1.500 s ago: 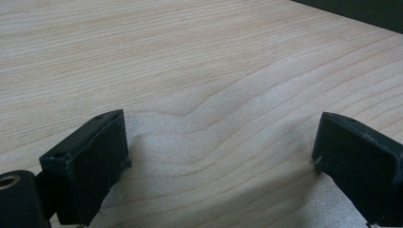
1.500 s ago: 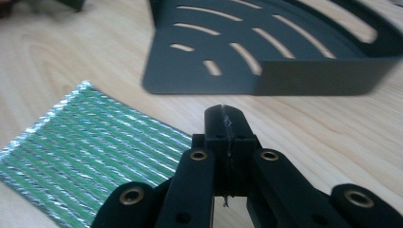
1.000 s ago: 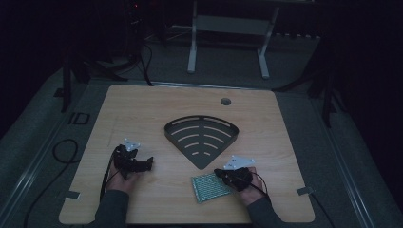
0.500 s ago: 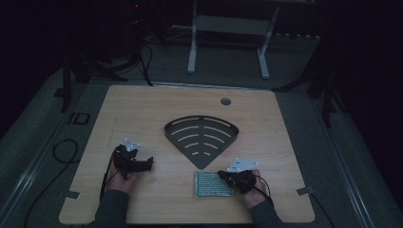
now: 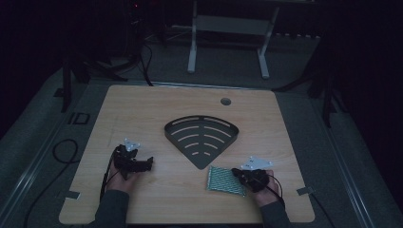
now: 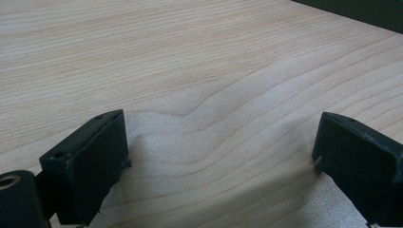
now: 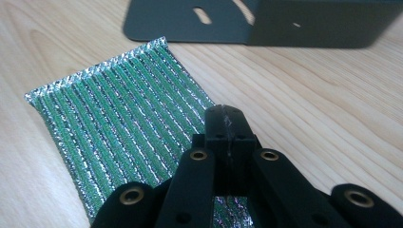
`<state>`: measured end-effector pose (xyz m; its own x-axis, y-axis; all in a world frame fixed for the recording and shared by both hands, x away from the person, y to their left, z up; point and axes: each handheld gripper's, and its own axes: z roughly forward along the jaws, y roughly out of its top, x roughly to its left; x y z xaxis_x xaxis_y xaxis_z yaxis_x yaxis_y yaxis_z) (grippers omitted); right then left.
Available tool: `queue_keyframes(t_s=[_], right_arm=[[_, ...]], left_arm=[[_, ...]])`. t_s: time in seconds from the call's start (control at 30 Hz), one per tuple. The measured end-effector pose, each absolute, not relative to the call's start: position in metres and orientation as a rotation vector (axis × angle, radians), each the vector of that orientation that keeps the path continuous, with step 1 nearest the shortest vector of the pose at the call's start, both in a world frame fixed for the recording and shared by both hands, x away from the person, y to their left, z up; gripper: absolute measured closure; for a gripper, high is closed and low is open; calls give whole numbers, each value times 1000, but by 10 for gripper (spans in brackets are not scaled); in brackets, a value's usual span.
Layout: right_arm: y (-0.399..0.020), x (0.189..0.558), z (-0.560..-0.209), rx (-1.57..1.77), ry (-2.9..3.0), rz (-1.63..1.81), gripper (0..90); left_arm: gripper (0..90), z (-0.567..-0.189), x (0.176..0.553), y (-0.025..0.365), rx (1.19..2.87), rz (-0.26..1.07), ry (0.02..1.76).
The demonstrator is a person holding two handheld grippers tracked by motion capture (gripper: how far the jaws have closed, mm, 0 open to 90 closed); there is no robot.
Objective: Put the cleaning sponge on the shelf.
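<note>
Two grippers work over a wooden table [image 5: 157, 109]. Left gripper [image 5: 148, 163] sits at about 8 o'clock from the table's centre, its jaws spread wide apart with bare wood between them, as the left gripper view confirms. Right gripper [image 5: 235, 173] sits at about 5 o'clock, jaws pressed together. In the right gripper view the closed tips [image 7: 225, 124] lie over the near edge of a pad [image 7: 119, 118], a flat rectangle with green and silver stripes; whether an edge of it is pinched between them cannot be told. In the high view the pad [image 5: 224, 180] lies flat on the wood, directly at 9 o'clock of the right gripper. A dark fan-shaped slotted rack [image 5: 202, 137] occupies the table's centre, its point toward 6 o'clock, just beyond the pad's far corner and apart from it. A round grommet hole [image 5: 225, 101] lies at 1 o'clock near the far edge.
</note>
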<state>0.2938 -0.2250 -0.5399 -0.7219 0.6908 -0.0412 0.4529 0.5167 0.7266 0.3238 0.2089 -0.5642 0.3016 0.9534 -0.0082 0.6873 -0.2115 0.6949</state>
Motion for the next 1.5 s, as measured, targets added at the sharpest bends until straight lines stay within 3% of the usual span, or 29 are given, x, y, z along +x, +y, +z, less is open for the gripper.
queue_keyframes(t_s=[0.5,0.87,1.5], right_arm=[[-248,301,-528,1004,2482,946,875],[-238,322,-502,894,2604,834,828],[-223,349,-493,730,2867,593,776]], left_arm=[[48,-564,324,209,1979,578,1454],[48,-564,324,209,1978,578,1455],[48,-564,324,209,1977,577,1455]])
